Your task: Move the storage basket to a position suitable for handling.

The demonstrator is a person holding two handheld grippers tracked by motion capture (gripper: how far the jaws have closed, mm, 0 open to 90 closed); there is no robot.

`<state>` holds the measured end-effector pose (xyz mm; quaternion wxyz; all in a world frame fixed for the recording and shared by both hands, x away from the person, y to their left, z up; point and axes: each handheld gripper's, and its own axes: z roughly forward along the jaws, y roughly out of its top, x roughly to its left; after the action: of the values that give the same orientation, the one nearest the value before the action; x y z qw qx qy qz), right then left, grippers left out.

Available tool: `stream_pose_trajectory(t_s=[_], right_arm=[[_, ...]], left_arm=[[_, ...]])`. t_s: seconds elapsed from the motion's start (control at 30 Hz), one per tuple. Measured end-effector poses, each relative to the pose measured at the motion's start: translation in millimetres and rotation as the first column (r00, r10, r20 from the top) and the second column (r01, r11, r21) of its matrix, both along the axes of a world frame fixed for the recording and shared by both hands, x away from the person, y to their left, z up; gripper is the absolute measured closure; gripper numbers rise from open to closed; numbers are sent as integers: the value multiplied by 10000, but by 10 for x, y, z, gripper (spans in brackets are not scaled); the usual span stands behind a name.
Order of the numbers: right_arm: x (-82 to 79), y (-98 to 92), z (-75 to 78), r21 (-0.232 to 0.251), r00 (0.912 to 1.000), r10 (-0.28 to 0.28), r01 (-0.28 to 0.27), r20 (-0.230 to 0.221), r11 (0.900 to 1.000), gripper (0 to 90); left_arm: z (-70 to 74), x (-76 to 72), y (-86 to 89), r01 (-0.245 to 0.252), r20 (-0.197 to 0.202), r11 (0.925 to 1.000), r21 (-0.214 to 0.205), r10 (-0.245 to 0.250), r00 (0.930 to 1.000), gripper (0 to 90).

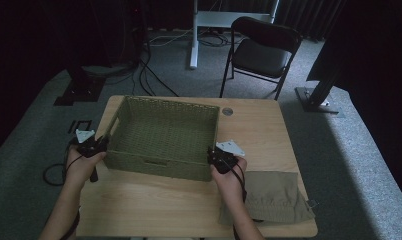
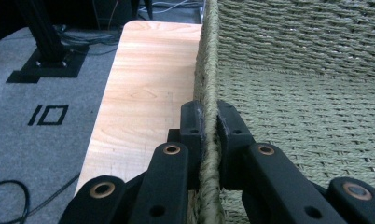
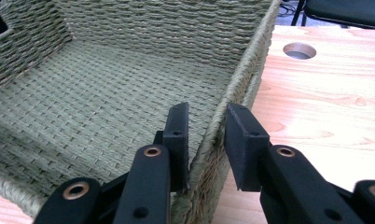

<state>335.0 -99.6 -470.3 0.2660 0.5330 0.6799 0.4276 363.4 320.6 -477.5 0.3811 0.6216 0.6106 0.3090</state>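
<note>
Woven green basket [image 1: 164, 135] sitting mid-table; we're pinching its left wall with left gripper [image 2: 210, 122], while right gripper [image 3: 205, 135] is straddling right wall, jaws spread. Lifting now risks one-sided tilt, slipping.

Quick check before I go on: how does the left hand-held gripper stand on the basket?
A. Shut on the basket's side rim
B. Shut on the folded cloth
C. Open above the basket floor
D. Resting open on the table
A: in the left gripper view the left hand-held gripper has both jaws pressed against the woven basket's side rim, one inside, one outside.
</note>
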Motion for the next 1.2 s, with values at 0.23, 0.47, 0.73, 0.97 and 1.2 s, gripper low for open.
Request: stream_pose_trajectory(t_s=[0.23,0.47,0.73,0.97,1.2], right_arm=[[47,-14,6,-201,10000,69,-68,43,9998,733],[81,-14,24,-261,9999,60,-63,-134,9996,752],[33,20,27,-266,9998,-108,103,-166,9996,765],[-67,28,17,4,9998,-15,15,-175,10000,764],[-154,60,14,-20,9999,24,-25,-148,10000,766]], left_arm=[[0,-133,-4,-15,-47,9999,-136,15,10000,840],[9,-252,-21,-74,-136,10000,46,74,9999,841],[6,-354,4,-111,-140,9999,-121,109,9998,841],[9,-472,30,-107,-148,9999,-36,107,9998,840],[8,-589,64,-117,-136,9999,1,117,9998,839]])
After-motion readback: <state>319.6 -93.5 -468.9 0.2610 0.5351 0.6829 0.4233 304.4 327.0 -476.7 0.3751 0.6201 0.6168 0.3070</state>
